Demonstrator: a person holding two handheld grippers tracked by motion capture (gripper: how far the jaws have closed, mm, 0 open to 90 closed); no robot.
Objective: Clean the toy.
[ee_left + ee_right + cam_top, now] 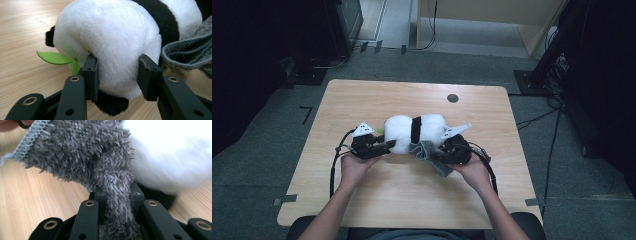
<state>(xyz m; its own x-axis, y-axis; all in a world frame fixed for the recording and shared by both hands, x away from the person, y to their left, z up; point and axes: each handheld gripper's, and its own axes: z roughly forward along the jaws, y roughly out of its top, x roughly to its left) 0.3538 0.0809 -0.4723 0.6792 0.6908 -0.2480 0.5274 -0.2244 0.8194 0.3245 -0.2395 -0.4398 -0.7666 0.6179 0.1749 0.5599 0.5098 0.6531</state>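
Fluffy white-and-black panda toy (110,45) sits squeezed in my left gripper (120,75); my right gripper (117,202) pinches the grey fuzzy knit sock (75,152) beside it, and a hard tug could slip the sock loose.

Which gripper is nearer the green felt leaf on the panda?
Left. The left gripper clamps the plush panda right beside the green leaf. The right gripper is at the panda's far end, shut on the grey sock.

Both forearms come in from the near edge, angled inward. The left hand (354,167) holds the left tongs (388,145) pointing right, jaws pressed on white plush. The right hand (474,172) holds the right tongs (432,154) pointing left, jaws clamped on grey fabric.
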